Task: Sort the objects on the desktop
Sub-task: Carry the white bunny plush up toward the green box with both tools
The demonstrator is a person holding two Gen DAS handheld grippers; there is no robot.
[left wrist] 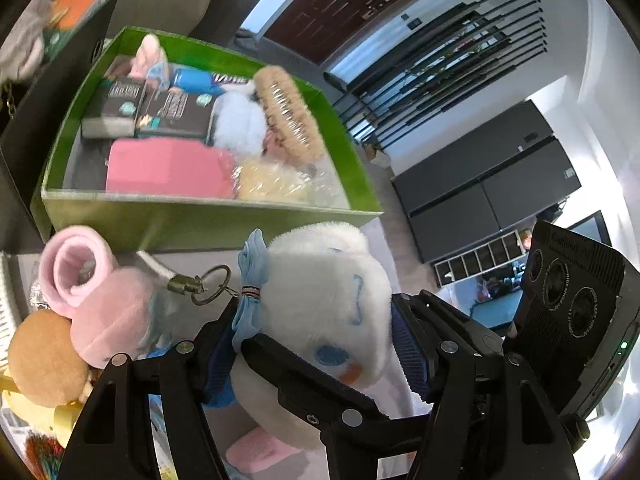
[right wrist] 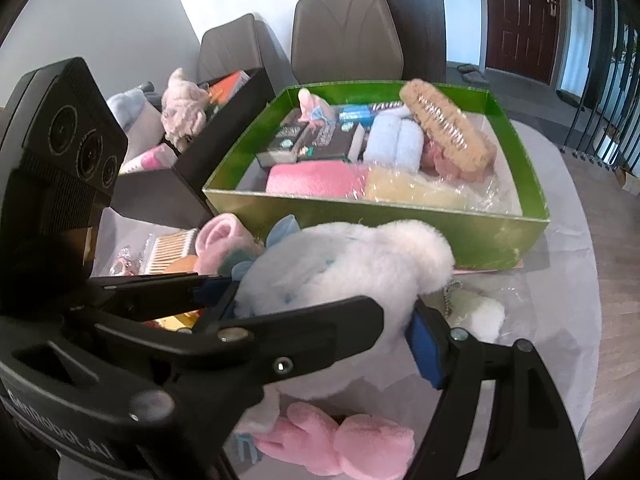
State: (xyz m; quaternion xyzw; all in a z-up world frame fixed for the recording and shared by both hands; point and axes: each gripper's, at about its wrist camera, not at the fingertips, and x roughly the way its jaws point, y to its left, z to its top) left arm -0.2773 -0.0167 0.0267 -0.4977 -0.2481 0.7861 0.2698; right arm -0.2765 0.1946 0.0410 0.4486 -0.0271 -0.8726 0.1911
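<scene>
A white plush dog (left wrist: 320, 288) with a light-blue bow is held up in front of the green box (left wrist: 200, 220). My left gripper (left wrist: 316, 356) is shut on it, blue pads (left wrist: 412, 352) pressing into both flanks. The right gripper (right wrist: 320, 320) is shut on the same white plush dog (right wrist: 352, 264); its right pad (right wrist: 426, 356) digs into the fur. The left gripper's black body covers its left side. One black finger of the other gripper crosses the plush in each view. The green box (right wrist: 360, 216) holds a pink towel, black boxes, a blue plush and a beige hair clip.
A pink plush (left wrist: 108, 320) with a keyring, a round brown cushion (left wrist: 44, 356) and small packets lie left of the dog. A black box (right wrist: 224, 128) of soft toys stands behind, with chairs (right wrist: 344, 36) beyond. A pink plush piece (right wrist: 340, 440) is below the dog.
</scene>
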